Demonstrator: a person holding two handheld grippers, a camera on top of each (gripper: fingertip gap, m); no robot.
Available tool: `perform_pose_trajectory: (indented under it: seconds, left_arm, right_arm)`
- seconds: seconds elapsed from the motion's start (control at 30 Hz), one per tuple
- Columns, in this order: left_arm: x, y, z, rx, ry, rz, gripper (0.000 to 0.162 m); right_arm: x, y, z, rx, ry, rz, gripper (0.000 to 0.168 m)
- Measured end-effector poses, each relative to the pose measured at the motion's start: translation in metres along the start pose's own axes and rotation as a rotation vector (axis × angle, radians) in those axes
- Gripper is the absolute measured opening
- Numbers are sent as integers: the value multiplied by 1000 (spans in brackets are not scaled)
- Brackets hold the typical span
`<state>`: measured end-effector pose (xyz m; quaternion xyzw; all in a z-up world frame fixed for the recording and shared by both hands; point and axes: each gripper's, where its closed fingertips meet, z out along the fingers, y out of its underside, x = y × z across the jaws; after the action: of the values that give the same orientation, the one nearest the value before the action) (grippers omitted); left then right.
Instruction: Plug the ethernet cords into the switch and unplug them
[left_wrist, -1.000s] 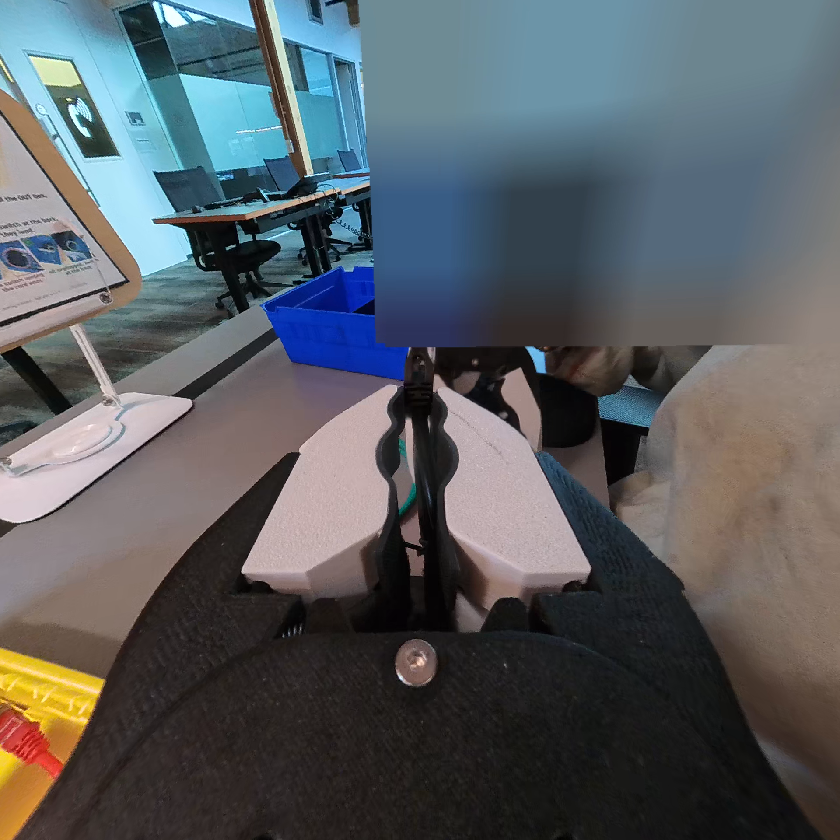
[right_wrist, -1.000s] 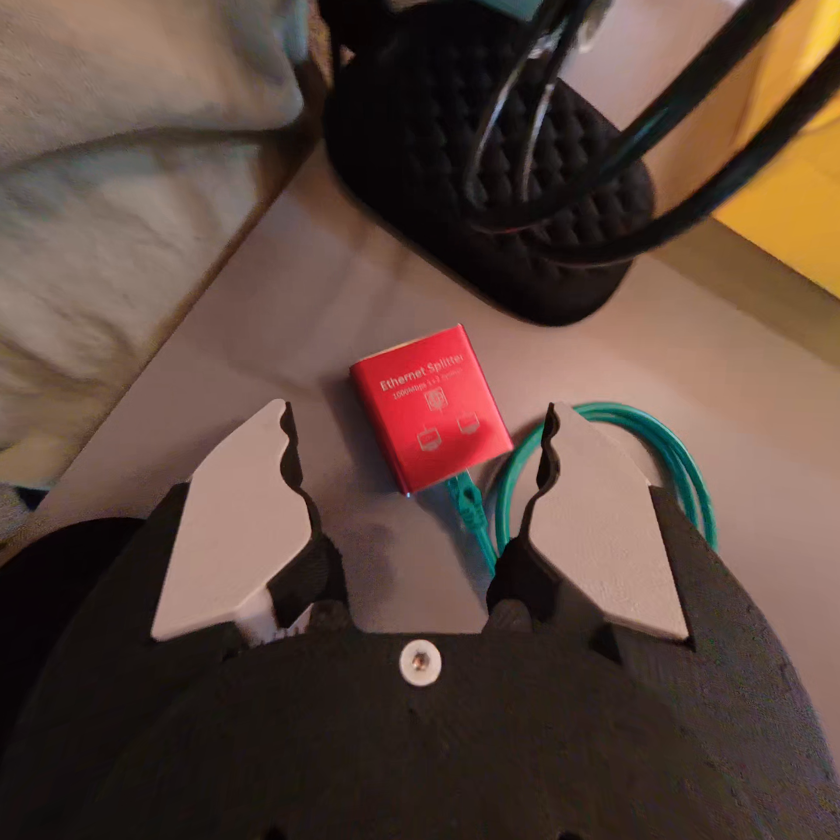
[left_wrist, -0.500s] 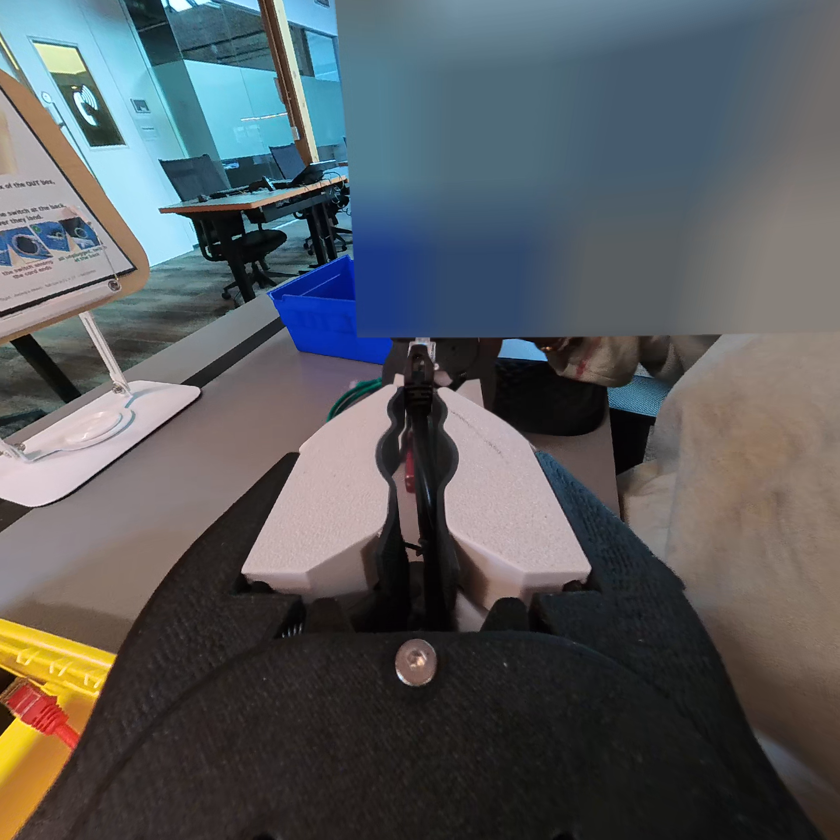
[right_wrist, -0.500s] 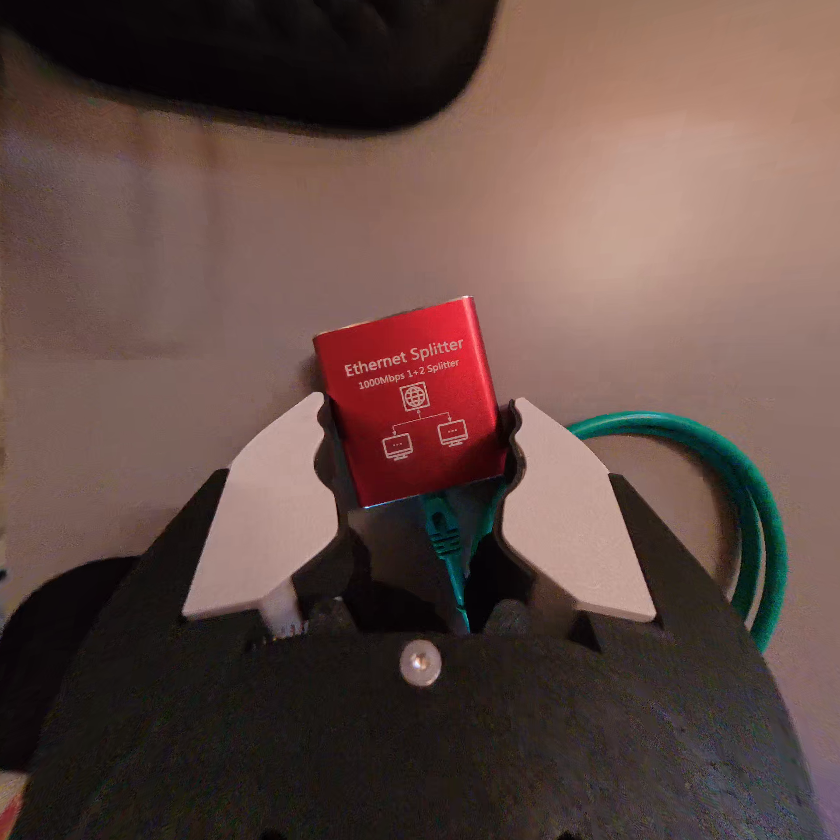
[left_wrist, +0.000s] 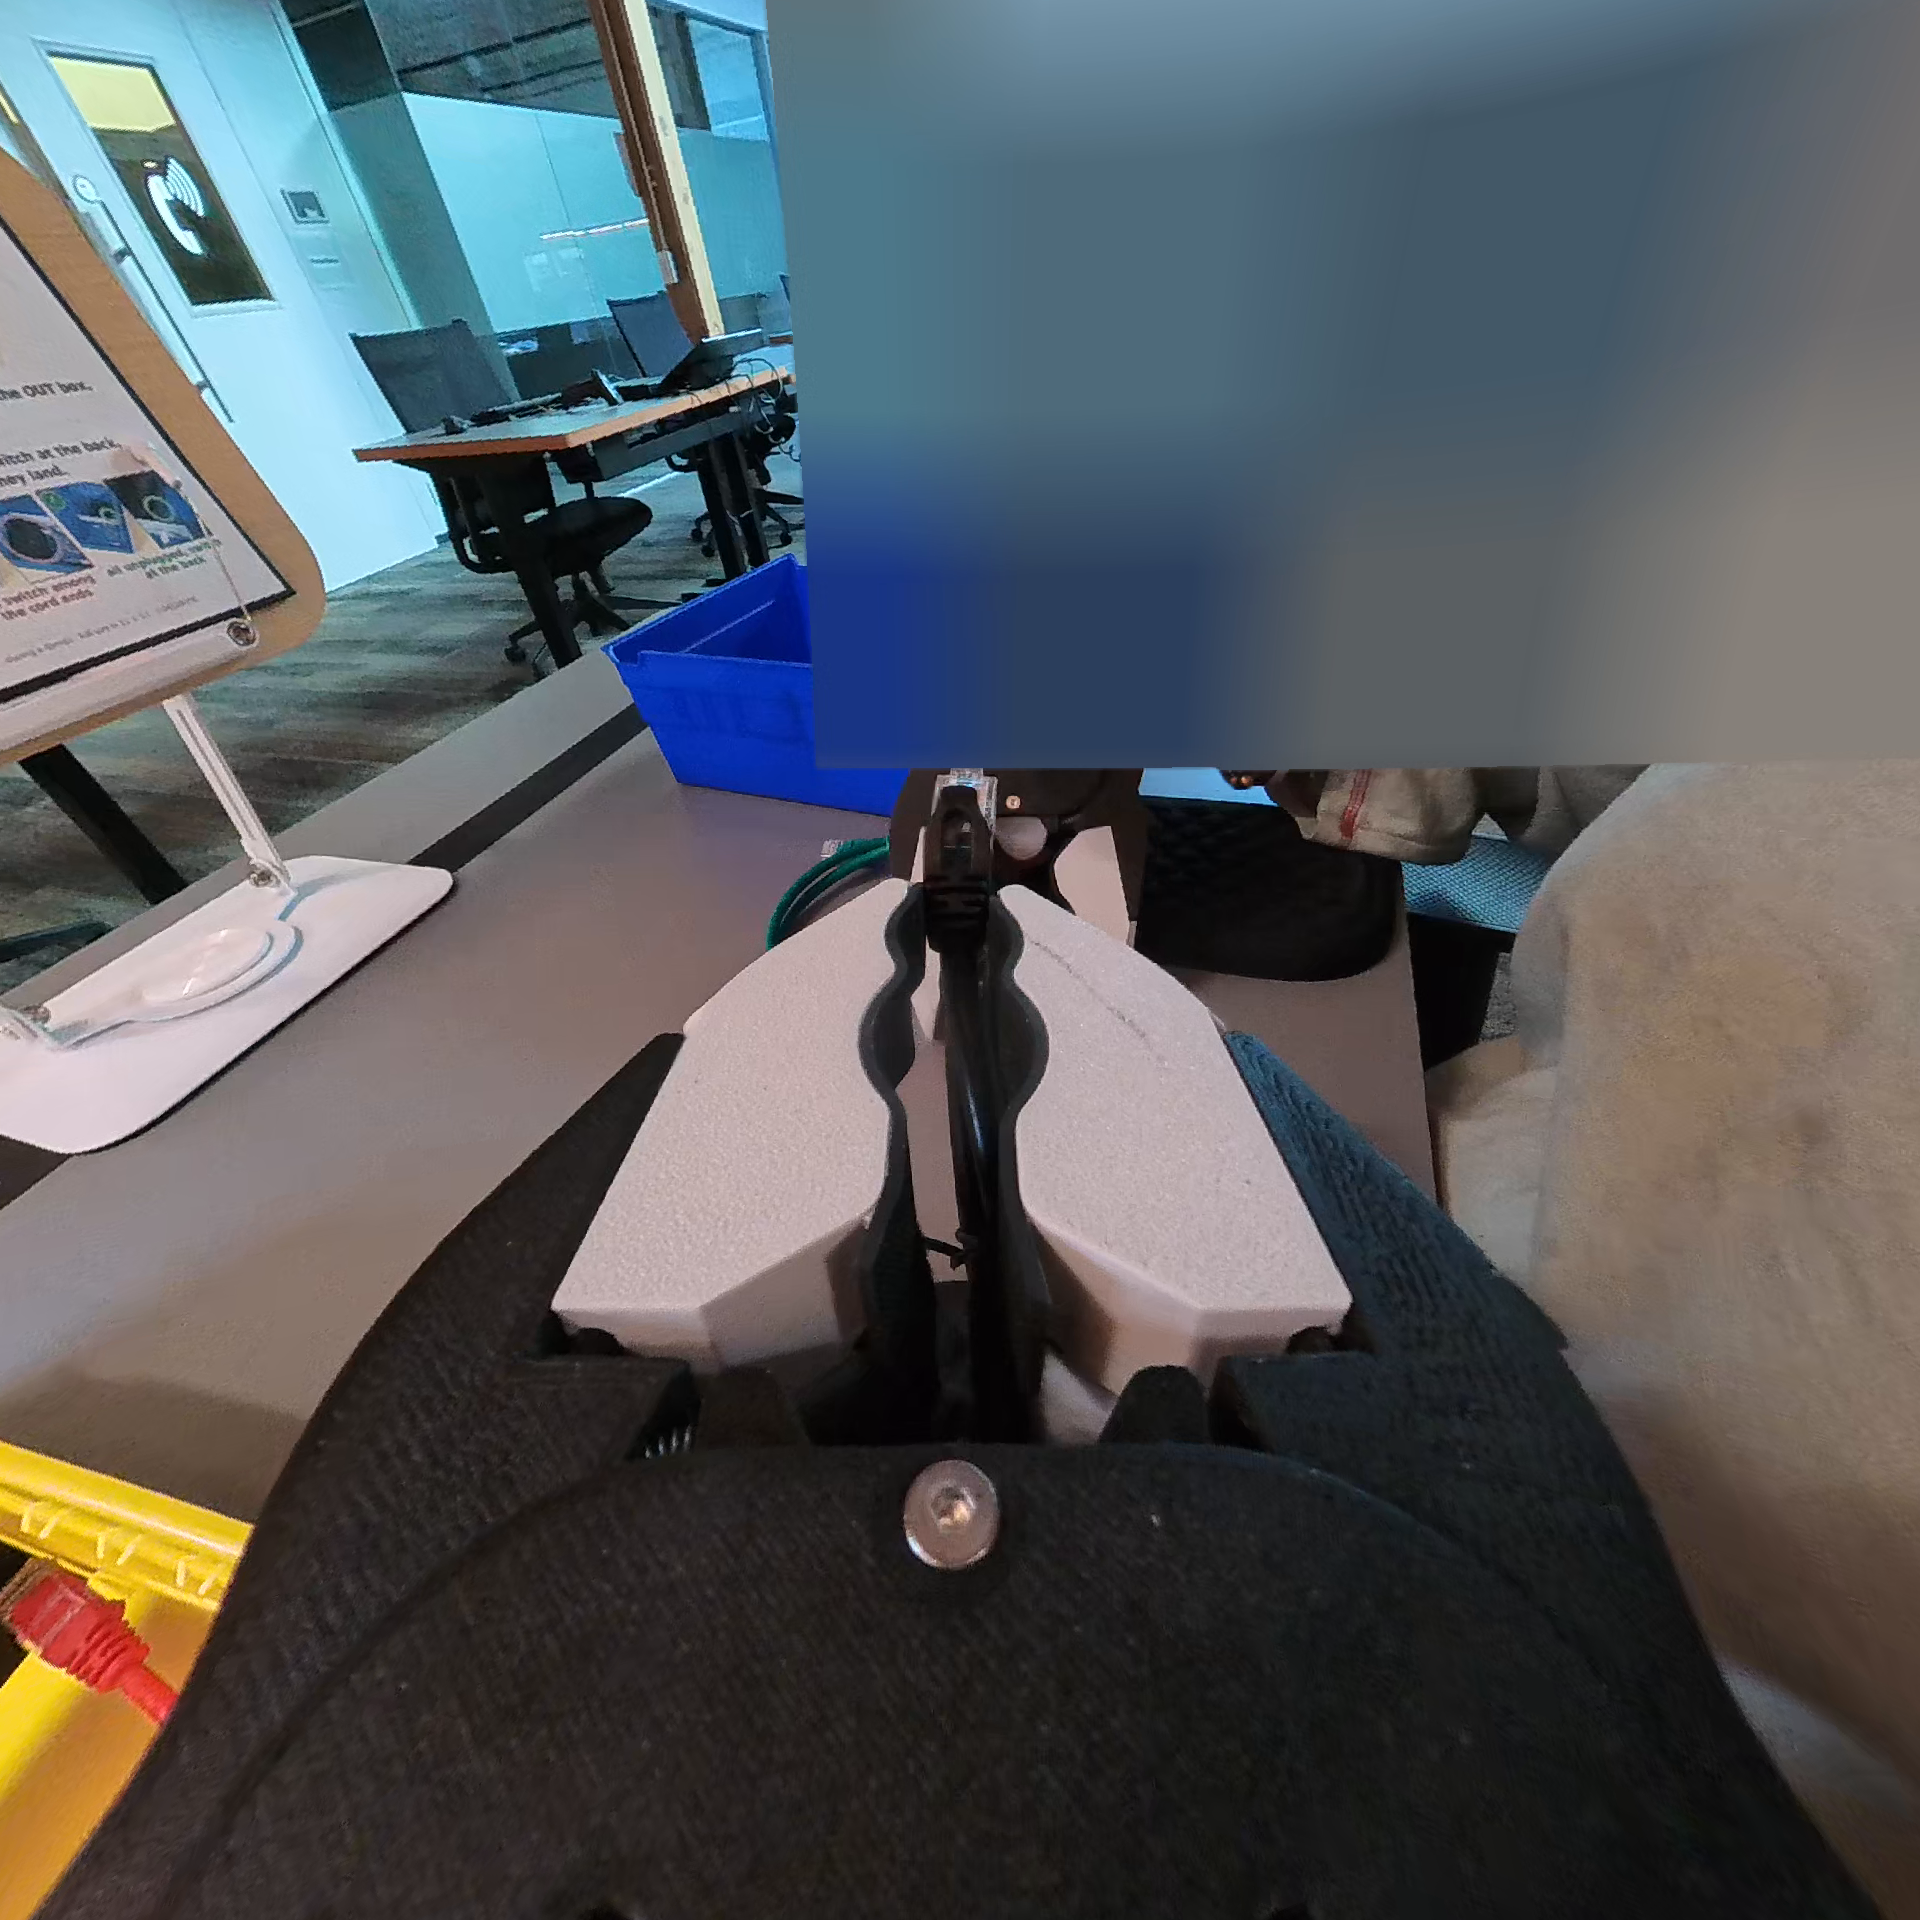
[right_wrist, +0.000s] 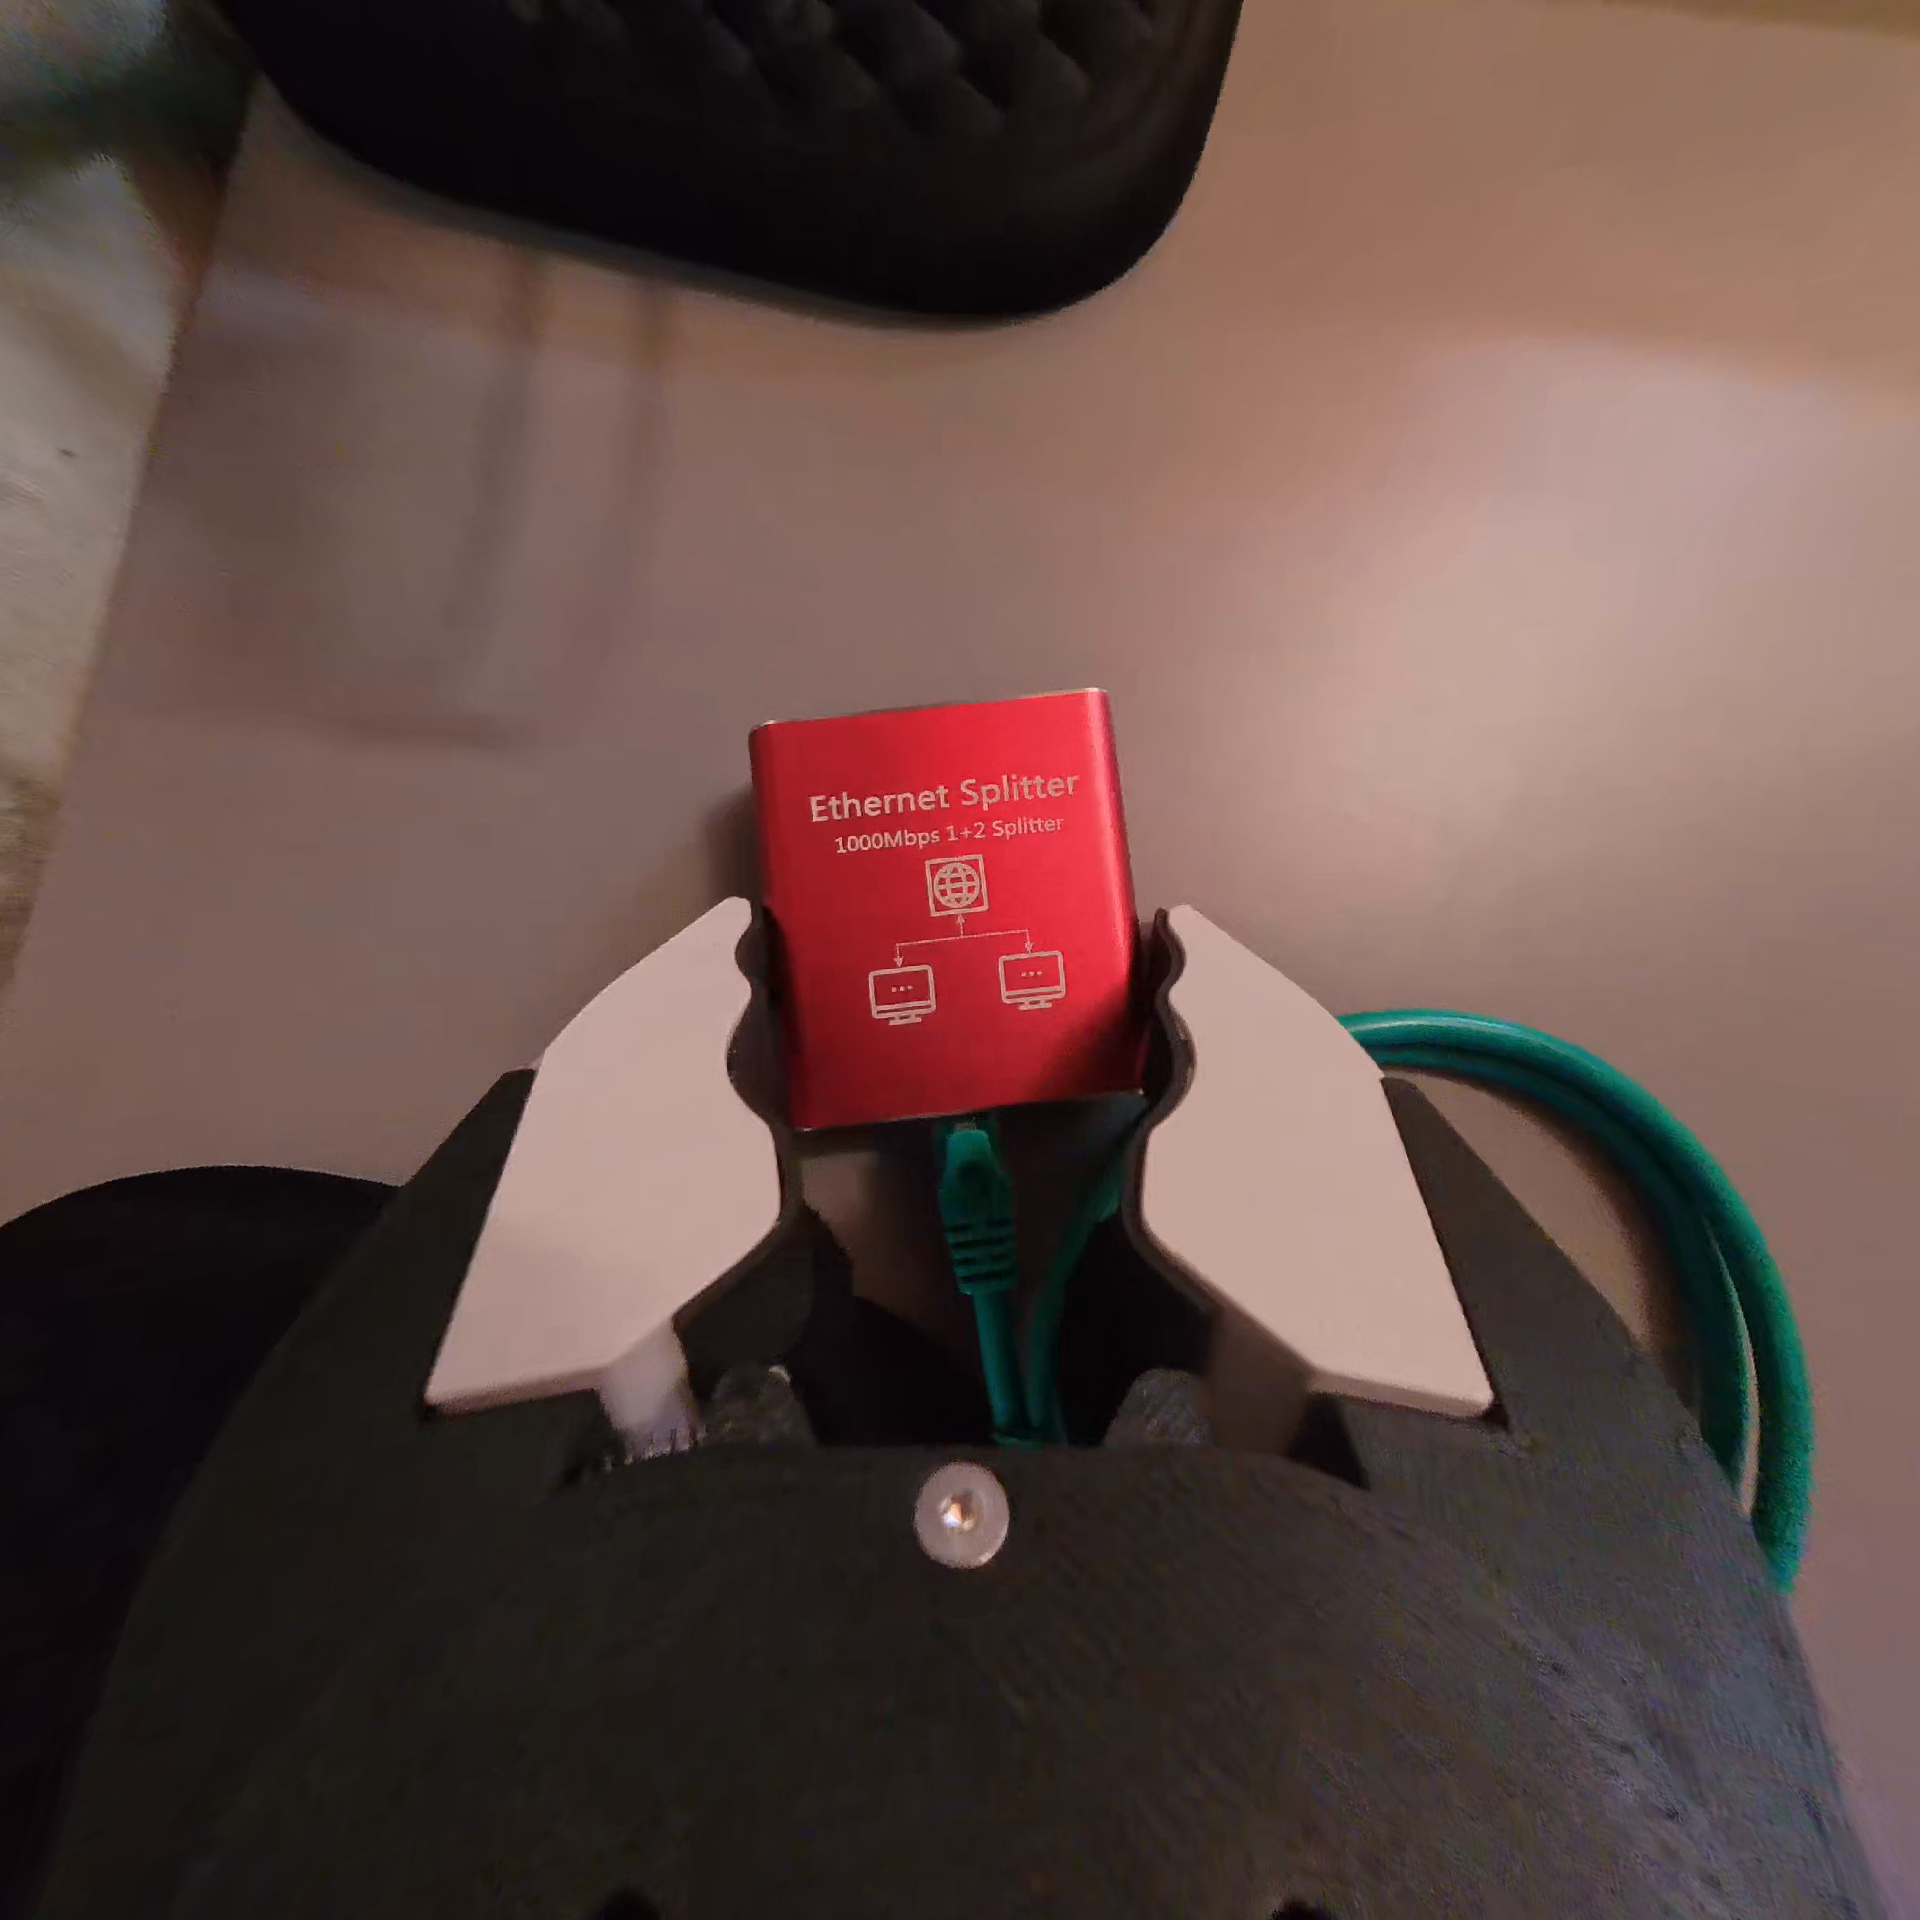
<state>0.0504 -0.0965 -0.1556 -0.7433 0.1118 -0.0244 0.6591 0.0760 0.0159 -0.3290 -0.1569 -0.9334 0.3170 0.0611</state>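
Observation:
My left gripper (left_wrist: 956, 914) is shut on a black ethernet cord (left_wrist: 966, 1091); its clear plug (left_wrist: 966, 784) sticks out past the fingertips, above the table. My right gripper (right_wrist: 951, 935) is shut on a small red switch box (right_wrist: 945, 904), its fingers pressing both sides. A green ethernet cord (right_wrist: 975, 1216) is plugged into the near end of the switch and loops off to the right (right_wrist: 1662, 1164). The green cord (left_wrist: 821, 883) and the right gripper (left_wrist: 1081, 862) also show ahead in the left wrist view. The switch's far-end port is hidden.
A grey table (left_wrist: 416, 1039) carries a blue bin (left_wrist: 727, 686) at the back, a sign on a white stand (left_wrist: 208, 956) at the left, and a yellow bin (left_wrist: 62, 1662) with a red cord (left_wrist: 83, 1636) at the near left. A person's pale sleeve (left_wrist: 1714, 1143) is at the right. My right fingertips sit around 20 cm from my left ones.
My right gripper moved onto the red switch and closed on its sides. My left gripper, still holding the black cord, shifted slightly; the green cord came into its view.

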Motion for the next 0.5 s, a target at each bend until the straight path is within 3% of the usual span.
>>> perform_pose_trajectory:
  seconds: [0.27,0.5]
  left_arm:
    - [0,1,4,6,12,2,11]
    - [6,2,7,7,20,15,11]
  right_arm:
    - [-14,7,-28,-381,134,-126,70]
    - [-63,35,-51,-567,-30,-83,71]
